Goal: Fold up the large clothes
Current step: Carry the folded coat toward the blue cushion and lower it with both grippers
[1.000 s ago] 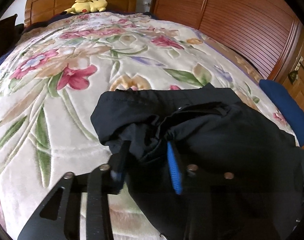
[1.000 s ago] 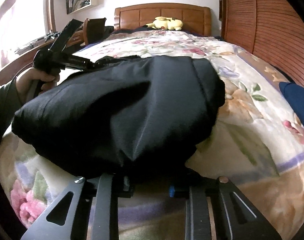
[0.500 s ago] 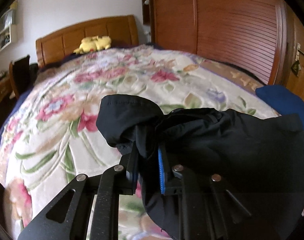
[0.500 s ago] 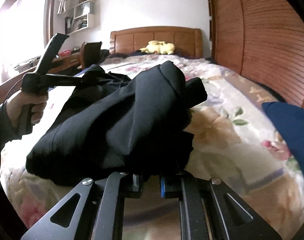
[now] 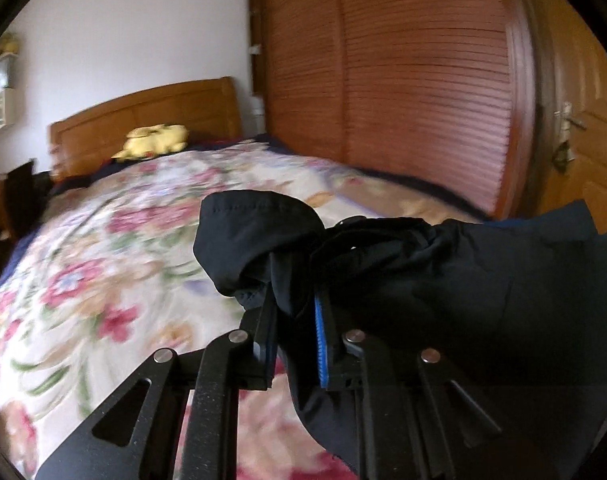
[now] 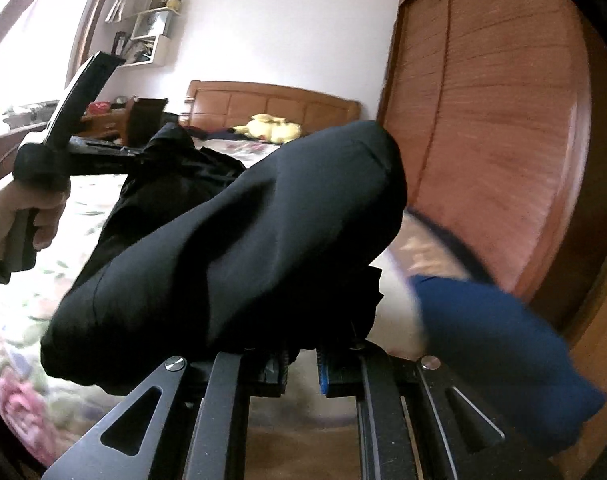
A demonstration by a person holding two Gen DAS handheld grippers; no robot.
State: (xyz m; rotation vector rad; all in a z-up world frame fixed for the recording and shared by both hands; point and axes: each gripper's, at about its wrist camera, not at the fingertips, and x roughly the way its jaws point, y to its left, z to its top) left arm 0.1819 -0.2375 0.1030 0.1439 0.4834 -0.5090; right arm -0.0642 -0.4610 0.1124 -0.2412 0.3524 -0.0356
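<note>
Two grips on your black garment (image 5: 443, 280), left hand-held gripper (image 5: 293, 332) pinched its bunched edge, right hand-held gripper (image 6: 301, 368) clamped a fold, above the floral bed (image 5: 103, 264).

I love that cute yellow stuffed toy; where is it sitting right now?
The yellow plush toy lies at the far end of the bed, against the wooden headboard; both views show it beyond the lifted black garment.

Each black tool (image 5: 293, 332) has blue-edged pads, silver screws and cut-out linkage arms; hand (image 6: 27, 216) bare-skinned, dark-sleeved.
</note>
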